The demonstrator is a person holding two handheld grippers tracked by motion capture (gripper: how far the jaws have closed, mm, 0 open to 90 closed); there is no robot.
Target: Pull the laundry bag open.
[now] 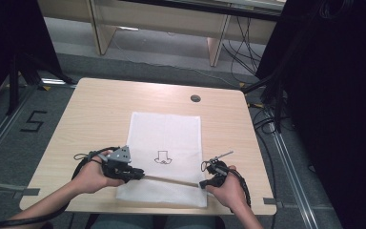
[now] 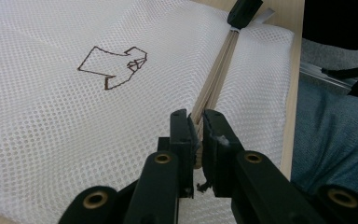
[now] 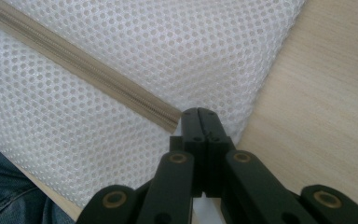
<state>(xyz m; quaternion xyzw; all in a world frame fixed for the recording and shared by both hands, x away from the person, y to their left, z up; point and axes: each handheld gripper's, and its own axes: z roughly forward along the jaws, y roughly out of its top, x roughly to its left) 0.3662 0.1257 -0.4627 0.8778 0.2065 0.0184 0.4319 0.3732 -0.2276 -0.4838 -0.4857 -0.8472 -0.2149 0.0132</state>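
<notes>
The left gripper (image 2: 196, 122) has its jaws closed narrow on the beige zipper strip (image 2: 216, 74), near that strip's left end. The right gripper (image 3: 199, 116) has its jaws pressed fully together, pinching the mesh edge at the zipper's other end. The zipper runs taut between the two across the near part of a white mesh laundry bag (image 1: 167, 133) printed with a small brown outline figure (image 1: 162, 157). The bag lies flat in the middle of the light wooden surface (image 1: 95, 109), its near edge close to the person.
</notes>
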